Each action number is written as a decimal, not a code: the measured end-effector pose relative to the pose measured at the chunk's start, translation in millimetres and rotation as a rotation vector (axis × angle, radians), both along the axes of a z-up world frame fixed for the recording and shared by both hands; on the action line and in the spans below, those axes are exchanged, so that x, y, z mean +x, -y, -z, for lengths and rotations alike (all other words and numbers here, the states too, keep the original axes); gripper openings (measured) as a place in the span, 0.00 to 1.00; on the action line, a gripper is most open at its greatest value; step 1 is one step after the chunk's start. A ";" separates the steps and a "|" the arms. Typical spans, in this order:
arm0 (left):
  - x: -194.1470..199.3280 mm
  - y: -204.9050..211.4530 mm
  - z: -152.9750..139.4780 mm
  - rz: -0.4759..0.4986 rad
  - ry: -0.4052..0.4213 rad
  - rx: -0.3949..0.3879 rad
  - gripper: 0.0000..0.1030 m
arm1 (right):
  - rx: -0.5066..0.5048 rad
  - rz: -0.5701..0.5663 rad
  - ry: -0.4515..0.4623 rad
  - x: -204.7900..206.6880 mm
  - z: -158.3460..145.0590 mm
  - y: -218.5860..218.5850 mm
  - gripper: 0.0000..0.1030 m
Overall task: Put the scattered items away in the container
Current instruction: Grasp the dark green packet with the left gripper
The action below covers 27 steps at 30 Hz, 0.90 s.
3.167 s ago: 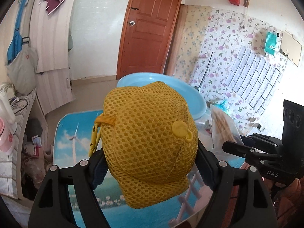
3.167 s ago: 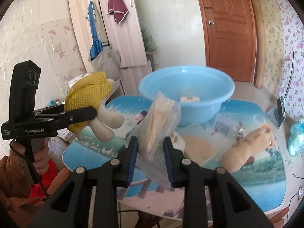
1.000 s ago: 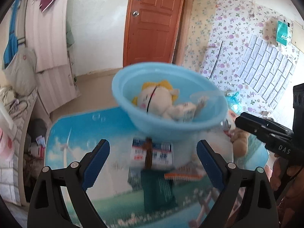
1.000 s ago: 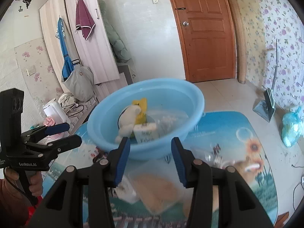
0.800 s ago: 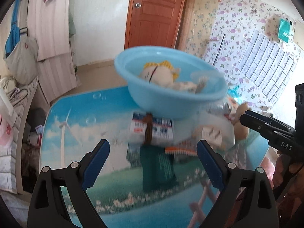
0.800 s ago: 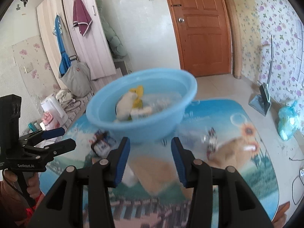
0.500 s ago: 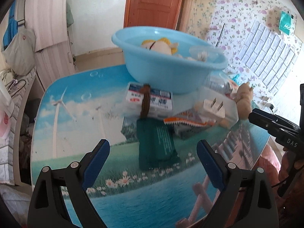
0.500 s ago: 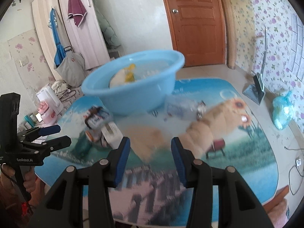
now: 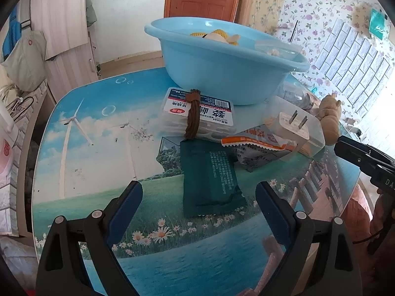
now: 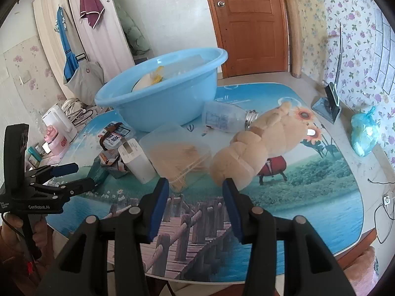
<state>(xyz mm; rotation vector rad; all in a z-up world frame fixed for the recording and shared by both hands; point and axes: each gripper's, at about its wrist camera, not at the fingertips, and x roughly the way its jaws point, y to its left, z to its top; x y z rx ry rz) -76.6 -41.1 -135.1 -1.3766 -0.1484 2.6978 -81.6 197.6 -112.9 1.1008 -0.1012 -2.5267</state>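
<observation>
Green packet (image 9: 209,175): my left view only, long axis toward basin (image 9: 222,74).
Left gripper (image 9: 198,197): wide, empty.
Right gripper (image 10: 196,192): narrower (nothing held), facing plush braid (image 10: 259,145).

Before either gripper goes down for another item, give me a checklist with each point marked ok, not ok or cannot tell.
1. Left gripper empty with jaws wide: ok.
2. Right gripper empty, jaws apart: ok.
3. Dark green packet lies flat in line with the left gripper, top face uncovered: ok.
4. Clear plastic box and plush toy both lie just ahead of the right gripper; which one it lines up with: cannot tell.
5. Blue basin upright on the table with room inside: ok.
6. Items apart for a clean pick: not ok; the white charger and snack wrapper are piled together.
</observation>
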 end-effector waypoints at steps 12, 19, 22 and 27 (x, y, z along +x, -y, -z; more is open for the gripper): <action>-8.7 -9.3 3.1 0.028 -0.011 -0.021 0.89 | -0.005 -0.031 -0.021 -0.8 -0.9 5.3 0.49; -9.5 -17.9 2.5 0.068 -0.033 -0.060 0.70 | 0.001 -0.051 -0.029 -1.0 -2.5 13.1 0.49; -10.2 -17.9 0.8 0.077 -0.040 -0.056 0.51 | -0.001 -0.060 -0.027 -1.5 -2.6 15.8 0.49; -8.1 -14.1 -1.0 0.082 -0.041 -0.032 0.46 | 0.004 -0.075 -0.027 -1.4 -2.3 20.6 0.49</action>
